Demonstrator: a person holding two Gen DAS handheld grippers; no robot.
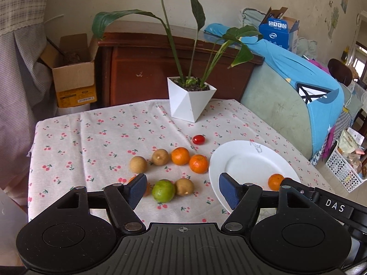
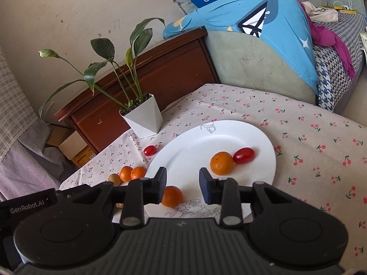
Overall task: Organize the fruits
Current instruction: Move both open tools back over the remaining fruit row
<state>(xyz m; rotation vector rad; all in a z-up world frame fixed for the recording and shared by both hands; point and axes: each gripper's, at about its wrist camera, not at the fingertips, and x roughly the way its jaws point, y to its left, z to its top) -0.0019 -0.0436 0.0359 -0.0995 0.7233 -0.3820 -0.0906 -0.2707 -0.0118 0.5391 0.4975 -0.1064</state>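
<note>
Soft daylight was cast evenly, faint shadows were thrown under the fruit, edges were bent by fisheye distortion (corners blackened), focus was kept sharp.

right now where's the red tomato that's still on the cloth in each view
Left wrist: the red tomato lies on the cloth, upper centre, beyond the two oranges, left of the white plate.
Right wrist: left of centre, just off the plate's far left rim.
Shared landmark: the white planter.
</note>
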